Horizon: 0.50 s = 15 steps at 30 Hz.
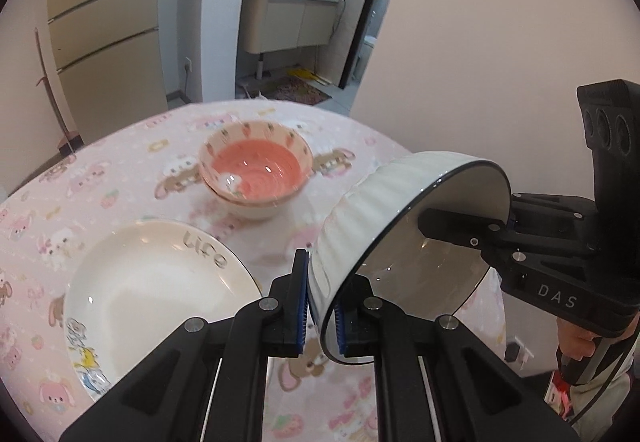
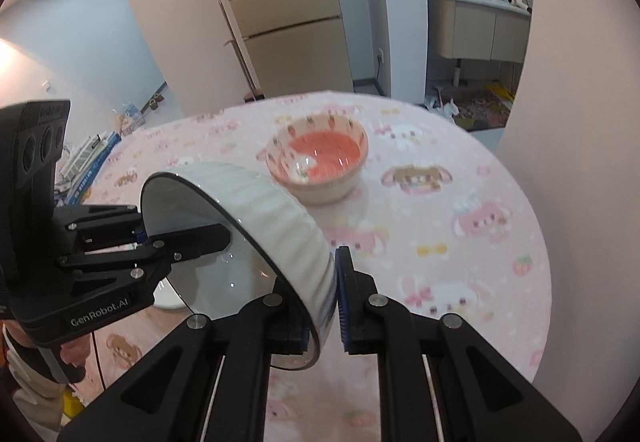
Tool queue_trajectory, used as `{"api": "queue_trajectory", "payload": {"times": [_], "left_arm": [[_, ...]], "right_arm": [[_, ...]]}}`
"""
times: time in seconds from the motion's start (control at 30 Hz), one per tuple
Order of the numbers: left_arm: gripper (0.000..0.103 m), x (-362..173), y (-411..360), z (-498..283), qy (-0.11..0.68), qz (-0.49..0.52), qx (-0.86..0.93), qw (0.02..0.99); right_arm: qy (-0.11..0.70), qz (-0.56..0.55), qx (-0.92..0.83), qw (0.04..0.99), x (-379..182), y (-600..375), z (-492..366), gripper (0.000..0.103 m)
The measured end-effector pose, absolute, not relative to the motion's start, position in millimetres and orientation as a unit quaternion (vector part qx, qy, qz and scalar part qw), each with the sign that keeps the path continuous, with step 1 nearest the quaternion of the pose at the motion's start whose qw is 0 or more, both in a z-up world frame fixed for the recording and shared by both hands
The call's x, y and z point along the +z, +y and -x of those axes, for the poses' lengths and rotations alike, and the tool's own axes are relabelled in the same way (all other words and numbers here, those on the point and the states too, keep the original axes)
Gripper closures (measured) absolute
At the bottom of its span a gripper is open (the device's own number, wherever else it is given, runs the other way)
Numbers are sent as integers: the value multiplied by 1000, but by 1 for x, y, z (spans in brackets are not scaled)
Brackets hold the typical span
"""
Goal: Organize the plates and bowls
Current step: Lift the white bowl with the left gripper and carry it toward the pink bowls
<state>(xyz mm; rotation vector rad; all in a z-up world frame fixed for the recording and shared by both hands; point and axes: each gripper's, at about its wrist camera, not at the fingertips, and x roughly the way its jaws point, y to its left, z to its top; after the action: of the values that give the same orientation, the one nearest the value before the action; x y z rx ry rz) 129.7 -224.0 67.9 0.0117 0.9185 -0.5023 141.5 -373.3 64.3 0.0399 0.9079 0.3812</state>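
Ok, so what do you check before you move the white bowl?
1. Left gripper jaws clamp the bowl rim: ok.
2. Right gripper jaws clamp the rim too: ok.
3. Bowl level: not ok, it is tipped steeply in the air.
4. Bowl empty, so nothing spills: ok.
5. Pink bowls nested on the table, nothing seen in the top one: ok, though blurred.
6. Plate lies flat, apart from the pink bowls: ok.
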Motion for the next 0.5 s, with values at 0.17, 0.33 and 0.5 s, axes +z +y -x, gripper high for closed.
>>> {"api": "queue_trajectory", "payload": {"times": [0.17, 0.33, 0.5], "left_arm": [[91, 76, -212, -149, 431, 15, -231, 872], [91, 80, -205, -166, 425, 22, -216, 879], [91, 78, -203, -187, 419, 33, -210, 883]], "right_arm": [[428, -15, 182, 885, 76, -362, -161, 92], [418, -28, 186, 889, 81, -357, -179, 91], [415, -44, 184, 890, 81, -358, -202, 91]]}}
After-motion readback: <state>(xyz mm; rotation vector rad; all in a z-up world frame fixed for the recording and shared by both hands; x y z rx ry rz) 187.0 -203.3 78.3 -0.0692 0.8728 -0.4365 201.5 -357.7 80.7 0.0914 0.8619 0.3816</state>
